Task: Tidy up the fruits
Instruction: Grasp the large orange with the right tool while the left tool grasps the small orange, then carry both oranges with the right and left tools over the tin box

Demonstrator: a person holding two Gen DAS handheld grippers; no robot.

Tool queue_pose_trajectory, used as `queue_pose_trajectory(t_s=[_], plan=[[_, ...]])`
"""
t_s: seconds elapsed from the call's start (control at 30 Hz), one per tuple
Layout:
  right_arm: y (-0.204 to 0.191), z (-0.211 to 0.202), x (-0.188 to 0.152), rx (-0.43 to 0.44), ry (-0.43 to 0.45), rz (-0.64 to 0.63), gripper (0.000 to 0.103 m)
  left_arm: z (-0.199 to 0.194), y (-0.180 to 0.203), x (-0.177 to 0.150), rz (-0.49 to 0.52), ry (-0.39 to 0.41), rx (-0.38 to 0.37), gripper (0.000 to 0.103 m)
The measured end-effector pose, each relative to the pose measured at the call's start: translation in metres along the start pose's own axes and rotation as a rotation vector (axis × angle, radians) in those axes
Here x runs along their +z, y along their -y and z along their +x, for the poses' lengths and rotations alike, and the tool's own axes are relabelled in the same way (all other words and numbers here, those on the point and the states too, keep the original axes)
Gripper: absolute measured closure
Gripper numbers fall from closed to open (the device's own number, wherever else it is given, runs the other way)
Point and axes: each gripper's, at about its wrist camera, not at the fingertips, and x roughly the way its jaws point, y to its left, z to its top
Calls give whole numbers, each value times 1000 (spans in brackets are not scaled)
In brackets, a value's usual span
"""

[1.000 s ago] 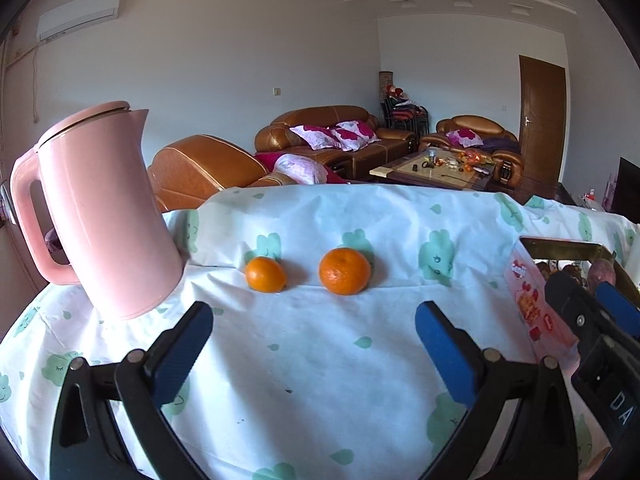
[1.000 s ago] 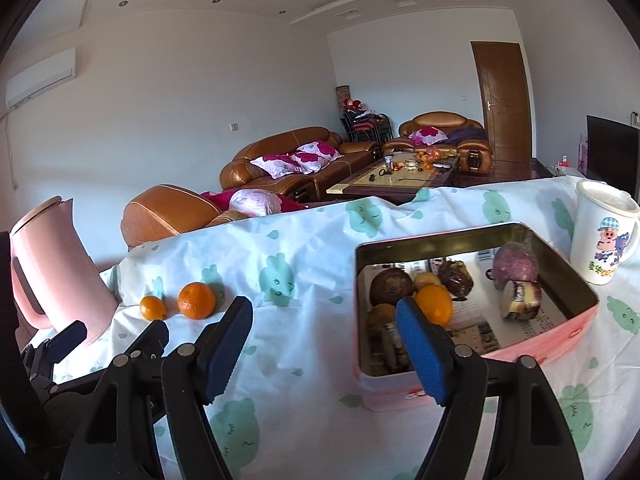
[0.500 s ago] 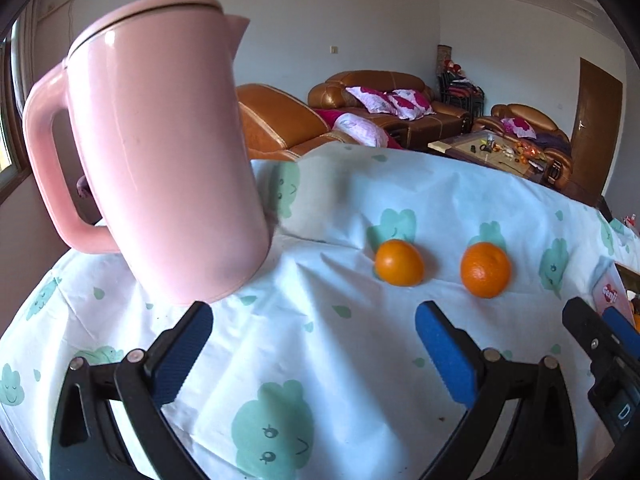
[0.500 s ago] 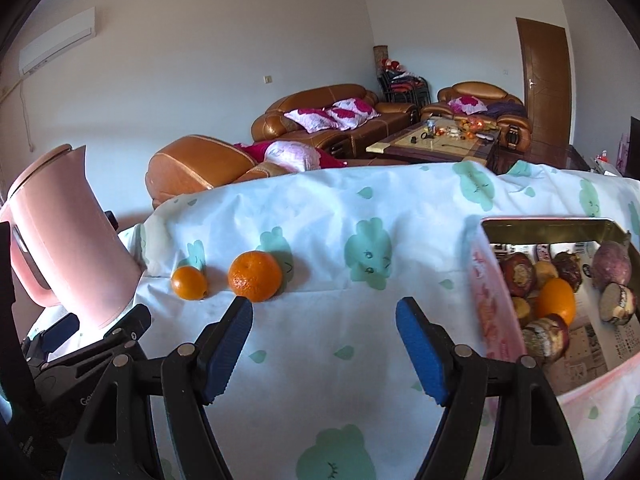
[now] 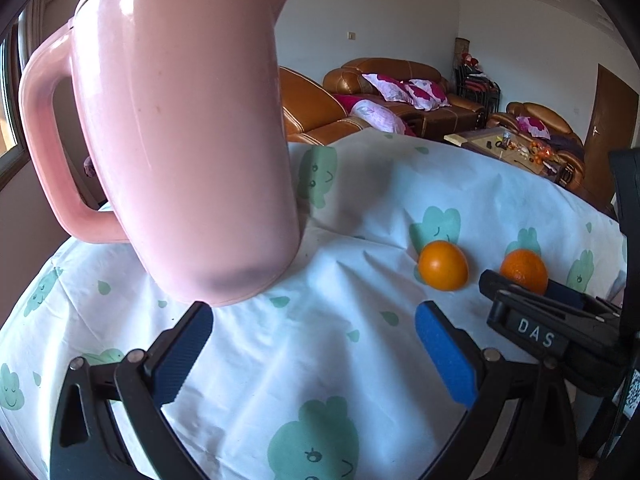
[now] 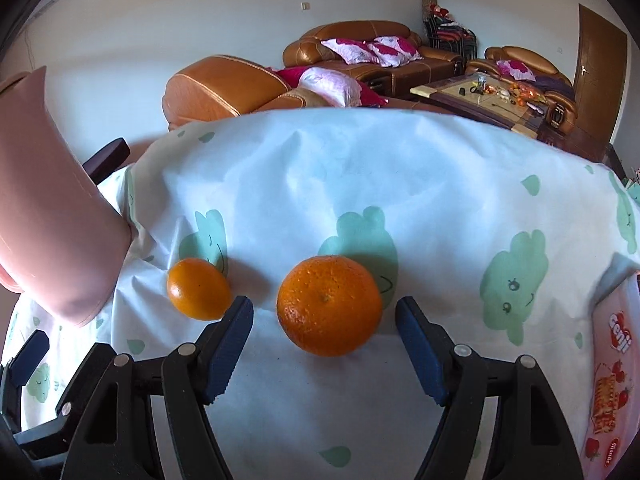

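Two oranges lie on the white cloth with green prints. The larger orange (image 6: 329,306) sits between the fingertips of my right gripper (image 6: 324,318), whose jaws are closing; a gap shows on each side and the pads do not press it. The smaller orange (image 6: 199,289) rests just left of the left fingertip. In the left wrist view the smaller orange (image 5: 443,265) lies to the right, and the larger orange (image 5: 524,269) is partly hidden behind my right gripper's fingers (image 5: 536,320). My left gripper (image 5: 314,320) stands open over bare cloth, holding nothing.
A tall pink kettle (image 5: 188,140) stands close in front of the left gripper, and shows as the pink kettle (image 6: 52,216) at the left edge. The pink tin's wall (image 6: 612,364) is at the right edge. Brown sofas stand beyond the table's far edge.
The right gripper swung left and down from the tin to the larger orange, which now sits between its fingers. The left gripper moved left toward the kettle, which looms larger.
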Motion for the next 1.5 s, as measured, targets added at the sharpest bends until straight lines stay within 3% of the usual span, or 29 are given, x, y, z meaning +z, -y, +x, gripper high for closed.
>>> queue_pose_trajectory(t_s=[0.03, 0.07, 0.17, 0.37, 0.47, 0.63, 0.77, 0.87, 0.93, 1.03, 1.17, 1.33, 1.5], plan=[[-1, -3, -1, 3, 4, -12, 47, 0, 0, 0, 1, -1, 0, 0], [-3, -4, -1, -2, 4, -22, 53, 0, 1, -1, 4, -2, -1, 0], [-1, -10, -4, 21, 18, -18, 53, 0, 2, 0, 3, 5, -13, 0], [24, -55, -30, 7, 134, 54, 53, -4, 10, 2, 48, 28, -74, 0], [32, -78, -45, -11, 189, 31, 53, 0, 21, 6, 64, 20, -119, 3], [44, -109, -66, -7, 255, 21, 53, 21, 56, 28, 135, -40, -182, 18], [52, -112, -71, 21, 251, 54, 53, 41, 83, 42, 171, -67, -176, 27], [54, -106, -68, 42, 235, 79, 53, 60, 96, 45, 189, -124, -164, 44], [58, -102, -68, 57, 217, 94, 53, 69, 100, 42, 207, -145, -141, 47], [62, -98, -68, 70, 200, 112, 53, 68, 101, 44, 197, -141, -167, 60], [63, -97, -69, 65, 197, 116, 53, 64, 103, 43, 206, -129, -154, 61], [56, -105, -73, 32, 240, 85, 53, 40, 95, 34, 192, -37, -109, 61], [50, -113, -75, 5, 283, 60, 53, 15, 83, 18, 141, 11, -112, 61]])
